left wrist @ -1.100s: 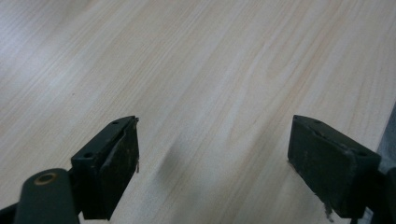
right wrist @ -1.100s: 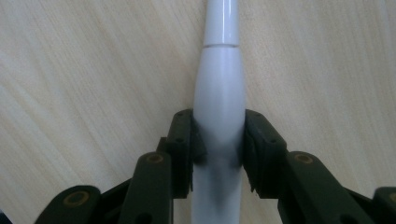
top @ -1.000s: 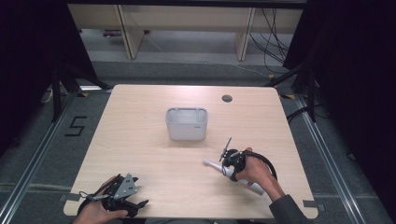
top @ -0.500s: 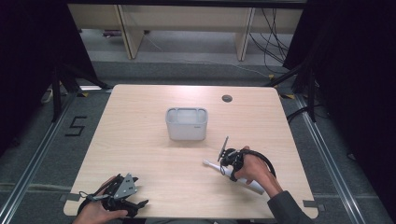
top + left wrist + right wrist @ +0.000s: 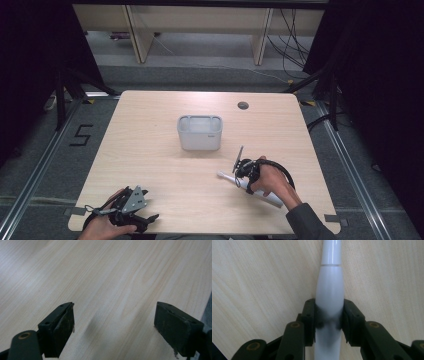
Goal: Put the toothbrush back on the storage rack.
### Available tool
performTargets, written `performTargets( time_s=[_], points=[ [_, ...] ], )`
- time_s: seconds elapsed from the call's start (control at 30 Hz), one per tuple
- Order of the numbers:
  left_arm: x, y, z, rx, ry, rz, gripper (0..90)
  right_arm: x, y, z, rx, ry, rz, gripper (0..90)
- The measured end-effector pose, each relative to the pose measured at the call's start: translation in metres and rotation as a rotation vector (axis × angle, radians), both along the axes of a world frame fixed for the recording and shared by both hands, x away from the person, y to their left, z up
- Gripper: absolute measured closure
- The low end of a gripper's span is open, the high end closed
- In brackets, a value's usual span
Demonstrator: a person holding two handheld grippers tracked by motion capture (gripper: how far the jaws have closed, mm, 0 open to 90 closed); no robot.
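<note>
Pale wood table [image 5: 150, 150], near edge first: left gripper [image 5: 131, 212] at 7 o'clock, jaws spread wide over bare wood, gripping nothing. Right gripper [image 5: 244, 170] at 5 o'clock, clenched on a white electric toothbrush [image 5: 330, 290] lying flat on the tabletop. Farther off, near centre, grey bin [image 5: 199, 132], well apart from both.

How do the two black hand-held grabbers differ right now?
The right gripper has its fingers clamped on a white electric toothbrush lying on the table; the left gripper has its fingers spread wide with bare wood between them. The right sits nearer the grey holder, the left at the near edge. Both are black, two-fingered and hand-held.
</note>
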State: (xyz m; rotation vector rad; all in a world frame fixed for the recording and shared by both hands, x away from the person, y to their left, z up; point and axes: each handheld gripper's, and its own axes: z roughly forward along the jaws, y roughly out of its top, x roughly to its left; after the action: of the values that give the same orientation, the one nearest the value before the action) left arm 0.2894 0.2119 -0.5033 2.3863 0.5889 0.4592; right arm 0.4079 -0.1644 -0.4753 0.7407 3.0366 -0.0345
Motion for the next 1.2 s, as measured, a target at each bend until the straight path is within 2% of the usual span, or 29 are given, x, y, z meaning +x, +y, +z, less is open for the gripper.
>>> performTargets(
  time_s=[0.13, 0.17, 0.27, 0.37, 0.4, 0.43, 0.5, 0.53, 0.57, 0.67, 0.73, 0.77, 0.87, 0.9, 1.0, 1.03, 1.07, 1.1, 1.13, 1.17, 1.2],
  points=[
    [0.000, 0.000, 0.000, 0.000, 0.000, 0.001, 16.3, 0.000, -0.001, 0.000, 0.004, -0.006, -0.001, 66.9],
    [0.000, 0.000, 0.000, -0.001, 0.000, 0.000, 16.2, 0.001, -0.002, 0.000, 0.015, -0.009, 0.016, 66.9],
    [0.001, 0.001, 0.000, 0.012, -0.004, 0.001, 16.3, -0.001, -0.002, 0.000, 0.018, -0.009, -0.013, 66.9],
    [0.000, 0.000, 0.000, -0.004, -0.001, 0.000, 16.3, 0.000, -0.004, 0.000, 0.030, -0.011, 0.009, 67.0],
    [0.001, 0.001, 0.000, 0.014, -0.003, -0.002, 16.3, -0.002, -0.004, 0.000, 0.027, -0.012, -0.029, 67.0],
    [0.000, 0.000, 0.000, 0.000, 0.001, 0.002, 16.3, -0.001, -0.006, 0.000, 0.035, -0.022, -0.011, 67.0],
    [0.000, 0.000, 0.000, -0.002, 0.001, 0.000, 16.3, -0.001, -0.007, 0.000, 0.038, -0.016, -0.013, 67.1],
    [0.000, 0.000, 0.000, 0.002, 0.000, 0.001, 16.2, -0.003, -0.007, 0.001, 0.036, -0.017, -0.037, 67.1],
    [0.001, 0.001, 0.000, 0.015, -0.004, -0.001, 16.3, -0.002, -0.008, 0.001, 0.043, -0.020, -0.033, 67.1],
    [0.000, 0.000, 0.000, 0.000, 0.001, 0.001, 16.3, -0.003, -0.011, 0.002, 0.051, -0.037, -0.035, 67.1],
    [0.001, 0.000, 0.000, 0.013, -0.005, 0.002, 16.3, -0.004, -0.014, 0.002, 0.060, -0.037, -0.043, 67.1],
    [0.001, 0.000, 0.000, 0.014, -0.004, 0.001, 16.3, -0.005, -0.015, 0.003, 0.083, -0.042, -0.048, 67.1],
    [0.001, 0.000, 0.000, 0.013, -0.003, -0.002, 16.3, -0.008, -0.016, 0.005, 0.081, -0.028, -0.065, 67.1],
    [0.000, 0.000, -0.001, -0.001, 0.008, 0.010, 16.3, -0.008, -0.018, 0.007, 0.086, -0.057, -0.057, 67.1],
    [0.000, 0.000, -0.001, 0.004, 0.001, 0.003, 16.3, -0.010, -0.020, 0.010, 0.097, -0.063, -0.076, 67.2],
    [0.000, 0.000, -0.001, 0.008, -0.001, 0.003, 16.3, -0.010, -0.022, 0.014, 0.119, -0.066, -0.051, 67.1],
    [0.000, 0.000, -0.001, 0.008, -0.001, 0.003, 16.3, -0.010, -0.022, 0.014, 0.119, -0.066, -0.051, 67.1],
    [0.000, 0.000, -0.001, 0.001, 0.008, 0.012, 16.3, -0.012, -0.025, 0.018, 0.117, -0.078, -0.078, 67.2],
    [0.000, 0.000, -0.001, 0.001, 0.008, 0.012, 16.3, -0.012, -0.025, 0.018, 0.117, -0.078, -0.078, 67.2],
    [0.000, 0.000, -0.001, 0.003, 0.000, 0.003, 16.3, -0.013, -0.027, 0.022, 0.126, -0.110, -0.069, 67.2],
    [0.000, 0.000, -0.001, 0.003, 0.000, 0.003, 16.3, -0.013, -0.027, 0.022, 0.126, -0.110, -0.069, 67.2]
  ],
)
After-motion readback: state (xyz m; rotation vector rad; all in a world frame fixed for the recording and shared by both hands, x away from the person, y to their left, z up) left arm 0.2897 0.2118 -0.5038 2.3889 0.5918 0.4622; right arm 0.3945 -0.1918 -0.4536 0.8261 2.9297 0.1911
